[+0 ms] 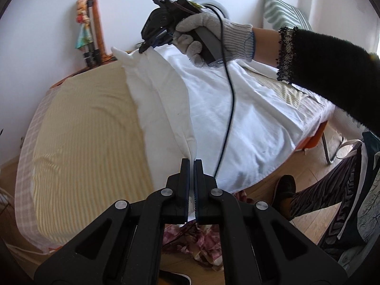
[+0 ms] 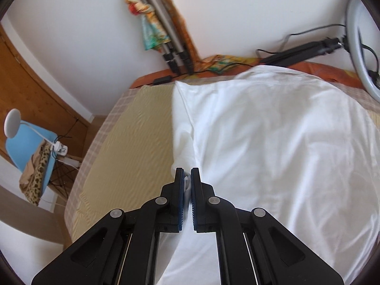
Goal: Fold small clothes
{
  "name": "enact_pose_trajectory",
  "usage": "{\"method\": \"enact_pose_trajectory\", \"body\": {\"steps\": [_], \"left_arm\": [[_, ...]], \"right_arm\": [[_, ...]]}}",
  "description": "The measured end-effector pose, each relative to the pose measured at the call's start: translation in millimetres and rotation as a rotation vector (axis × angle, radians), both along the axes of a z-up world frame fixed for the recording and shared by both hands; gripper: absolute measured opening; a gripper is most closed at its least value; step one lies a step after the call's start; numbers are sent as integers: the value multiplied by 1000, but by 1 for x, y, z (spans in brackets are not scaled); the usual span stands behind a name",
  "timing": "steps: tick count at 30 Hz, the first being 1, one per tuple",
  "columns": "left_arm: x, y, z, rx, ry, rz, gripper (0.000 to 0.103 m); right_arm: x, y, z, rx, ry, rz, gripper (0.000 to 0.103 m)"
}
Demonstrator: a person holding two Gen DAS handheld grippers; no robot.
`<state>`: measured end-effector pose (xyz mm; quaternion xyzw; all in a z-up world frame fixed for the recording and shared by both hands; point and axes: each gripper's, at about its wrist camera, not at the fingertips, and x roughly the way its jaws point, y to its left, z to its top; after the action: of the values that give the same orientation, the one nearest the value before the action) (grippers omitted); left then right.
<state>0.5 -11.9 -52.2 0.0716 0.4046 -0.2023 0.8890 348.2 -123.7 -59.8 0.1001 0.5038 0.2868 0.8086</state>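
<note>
White garment (image 1: 237, 123), wrinkled, spread over the striped bed, left edge lifted into a raised fold

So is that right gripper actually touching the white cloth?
Touching. In the right wrist view, the right gripper is shut on a bunched fold of the white cloth, pinched between its blue pads; the left wrist view shows the same at the cloth's far corner.

The bed (image 2: 114, 147) is covered by a yellow striped sheet (image 1: 83, 128) with a checked border. A white garment (image 2: 273, 147) is spread across the sheet, its folded edge lifted off it. Beyond the garment, at the bed's wall-side edge, a black folded stand (image 2: 299, 52) and a small black adapter (image 2: 162, 80) are laid.
</note>
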Motion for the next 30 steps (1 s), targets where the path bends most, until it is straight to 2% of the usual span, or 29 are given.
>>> {"method": "enact_pose_trajectory", "body": {"steps": [4, 8, 11, 15, 19, 22, 23, 26, 28, 30], "left_arm": [[6, -26, -6, 0, 22, -42, 1], [13, -41, -17, -37, 93, -63, 1], [9, -40, -14, -77, 109, -64, 4], [-9, -24, 0, -123, 111, -56, 4], [-27, -2, 14, -132, 93, -16, 5], [-30, 11, 16, -101, 57, 38, 5], [-26, 14, 13, -87, 55, 64, 5], [-12, 13, 0, -82, 52, 94, 4], [-1, 4, -12, -78, 57, 84, 4], [7, -9, -24, -32, 41, 70, 4]], "right_arm": [[3, -26, -14, -19, 16, -48, 4], [7, -39, -27, -69, 11, -81, 4], [8, -44, -27, -129, -2, -72, 5], [0, -64, -12, -137, -40, -77, 15], [-27, -91, 14, -116, -93, -69, 16], [-59, -112, 35, -133, -148, -74, 27], [-72, -119, 40, -153, -166, -85, 30], [-102, -134, 48, -203, -197, -116, 30], [-121, -143, 52, -247, -225, -143, 30], [-135, -153, 56, -278, -240, -169, 30]]}}
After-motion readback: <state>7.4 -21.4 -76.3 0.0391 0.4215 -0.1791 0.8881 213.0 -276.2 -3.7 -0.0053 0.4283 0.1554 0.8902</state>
